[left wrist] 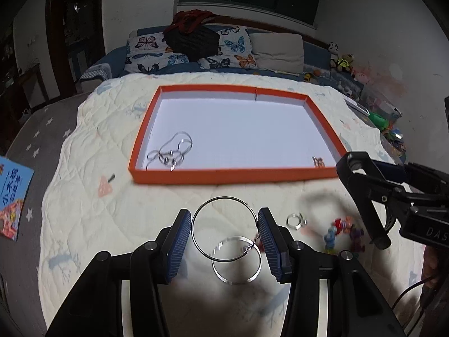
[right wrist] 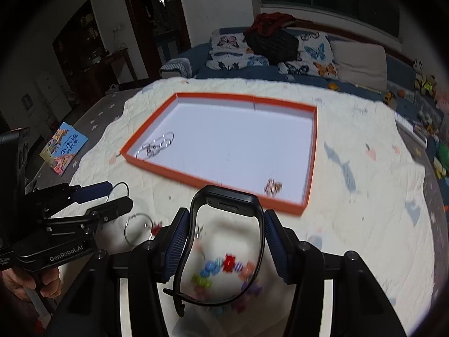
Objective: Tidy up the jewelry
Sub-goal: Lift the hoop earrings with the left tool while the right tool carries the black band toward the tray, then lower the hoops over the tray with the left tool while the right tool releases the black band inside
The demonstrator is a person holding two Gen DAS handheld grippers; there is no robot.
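Observation:
An orange-rimmed tray [left wrist: 233,178] with a white floor lies on the quilt; it also shows in the right wrist view [right wrist: 213,186]. A silver necklace [left wrist: 171,153] lies in its near left corner and a small charm [left wrist: 318,162] in its near right corner. My left gripper [left wrist: 224,237] is open around two silver hoop bangles [left wrist: 224,224] on the quilt. My right gripper [right wrist: 227,241] is shut on a black wristband [right wrist: 227,200] and holds it above a colourful bead bracelet [right wrist: 224,269]. Small silver rings [left wrist: 294,220] lie beside the hoops.
The quilt [left wrist: 92,219] covers a bed with butterfly pillows [left wrist: 174,53] and a grey pillow at the head. A children's book [left wrist: 12,199] lies at the left on the grey sheet. Toys [left wrist: 345,61] crowd the right edge.

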